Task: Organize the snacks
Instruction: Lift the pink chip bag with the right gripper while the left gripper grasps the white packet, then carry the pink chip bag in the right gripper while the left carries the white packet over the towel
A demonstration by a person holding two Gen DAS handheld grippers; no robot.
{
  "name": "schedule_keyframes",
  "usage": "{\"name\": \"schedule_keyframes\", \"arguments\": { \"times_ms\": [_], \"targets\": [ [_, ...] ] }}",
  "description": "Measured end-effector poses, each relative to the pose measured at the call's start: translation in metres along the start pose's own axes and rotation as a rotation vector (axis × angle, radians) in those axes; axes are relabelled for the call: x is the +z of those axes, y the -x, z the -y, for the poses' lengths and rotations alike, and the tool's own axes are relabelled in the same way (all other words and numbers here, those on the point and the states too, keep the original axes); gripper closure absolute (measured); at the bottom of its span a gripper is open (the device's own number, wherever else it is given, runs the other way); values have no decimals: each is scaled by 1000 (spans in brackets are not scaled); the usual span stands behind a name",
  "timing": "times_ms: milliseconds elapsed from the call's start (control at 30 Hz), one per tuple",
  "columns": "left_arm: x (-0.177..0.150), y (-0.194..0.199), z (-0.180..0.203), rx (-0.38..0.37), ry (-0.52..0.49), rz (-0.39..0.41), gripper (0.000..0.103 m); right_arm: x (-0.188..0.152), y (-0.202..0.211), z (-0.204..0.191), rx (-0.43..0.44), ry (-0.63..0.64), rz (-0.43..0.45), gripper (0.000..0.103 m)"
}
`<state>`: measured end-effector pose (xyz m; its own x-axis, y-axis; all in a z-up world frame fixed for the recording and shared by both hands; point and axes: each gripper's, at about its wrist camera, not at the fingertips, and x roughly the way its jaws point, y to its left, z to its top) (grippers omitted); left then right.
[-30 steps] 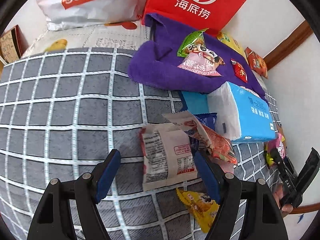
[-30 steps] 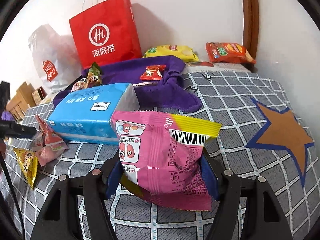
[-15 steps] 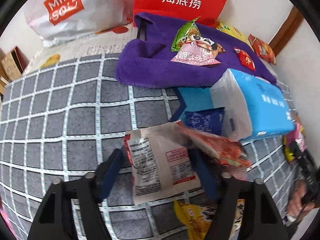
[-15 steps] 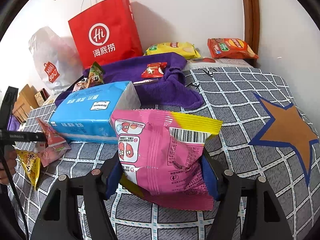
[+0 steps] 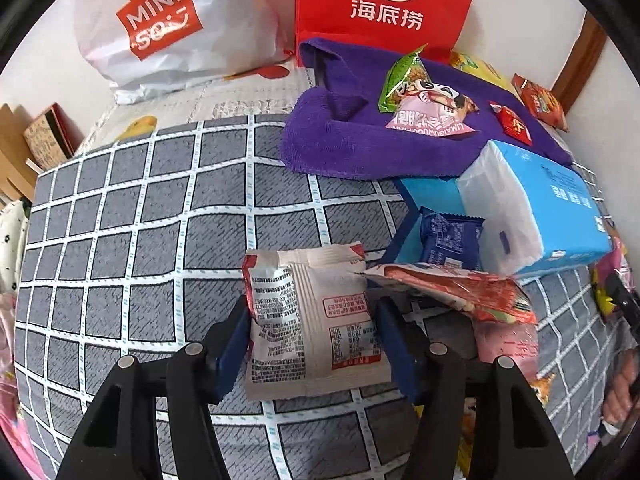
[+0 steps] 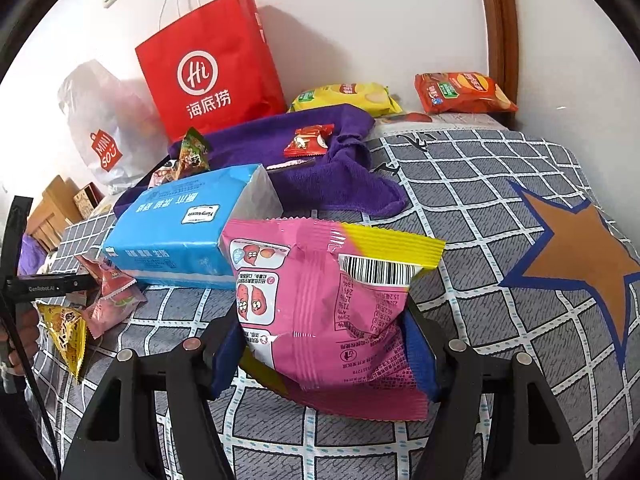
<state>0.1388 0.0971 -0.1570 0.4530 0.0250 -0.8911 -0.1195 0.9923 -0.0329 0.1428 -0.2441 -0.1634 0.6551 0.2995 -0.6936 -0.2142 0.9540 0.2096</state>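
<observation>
On the grey checked bedspread [image 5: 160,240], a white snack packet [image 5: 308,280] with red print lies between the blue pads of my left gripper [image 5: 312,320]. Its jaws are closing, and both pads touch the packet's sides. A red packet [image 5: 460,288] and a dark blue one [image 5: 448,240] lie just to the right. My right gripper [image 6: 320,328] is shut on a pink and yellow snack packet [image 6: 320,280], held upright above the bedspread. On the purple towel [image 5: 340,148] at the back lie a green packet [image 5: 400,76], a pink one [image 5: 432,112] and a small red one [image 5: 512,126].
A blue tissue pack [image 5: 540,208] lies between the towel and the loose snacks. A red paper bag [image 5: 384,0] and a white plastic bag [image 5: 168,28] stand against the wall. Yellow chips [image 6: 344,96] and red chips [image 6: 460,92] lie at the back. A yellow packet [image 6: 64,332] lies at the left.
My left gripper has tipped further down and narrowed its jaws around the white packet, from wide apart to touching its sides. The right gripper holds the pink packet still.
</observation>
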Motion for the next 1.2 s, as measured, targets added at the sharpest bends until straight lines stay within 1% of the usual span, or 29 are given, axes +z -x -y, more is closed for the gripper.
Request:
{"name": "schedule_keyframes", "arguments": {
  "times_ms": [67, 167, 233, 367, 500, 633, 700, 767, 933, 1067, 1167, 1200],
  "targets": [
    [-1, 1, -1, -2, -4, 14, 49, 0, 0, 0, -1, 1, -1, 33],
    [-3, 6, -7, -35, 14, 15, 52, -1, -1, -1, -4, 5, -1, 33],
    [-7, 10, -14, -50, 30, 10, 53, -1, -1, 0, -3, 5, 0, 34],
    [-17, 17, -25, -15, 42, 7, 53, -1, 4, 1, -4, -2, 20, 34],
    [-34, 29, -37, -45, 63, 4, 53, -5, 18, -6, -70, 36, 39, 35],
    [-48, 44, -39, -68, 58, 15, 53, -7, 39, -14, -45, 44, 37, 35],
    [-51, 54, -37, -101, 62, 29, 53, -6, 50, -21, -26, 56, 38, 35],
    [-51, 67, -32, -138, 59, 43, 53, -3, 64, -28, -14, 71, 58, 35],
    [-44, 97, -13, -197, 16, 85, 53, 6, 93, -44, 14, 92, 103, 35],
    [-39, 114, 5, -217, -21, 121, 53, 17, 103, -57, 11, 110, 120, 35],
    [-34, 121, 16, -236, -42, 136, 53, 24, 104, -62, 21, 107, 125, 35],
    [-32, 123, 20, -232, -45, 138, 53, 27, 104, -64, 21, 106, 125, 35]
  ]
}}
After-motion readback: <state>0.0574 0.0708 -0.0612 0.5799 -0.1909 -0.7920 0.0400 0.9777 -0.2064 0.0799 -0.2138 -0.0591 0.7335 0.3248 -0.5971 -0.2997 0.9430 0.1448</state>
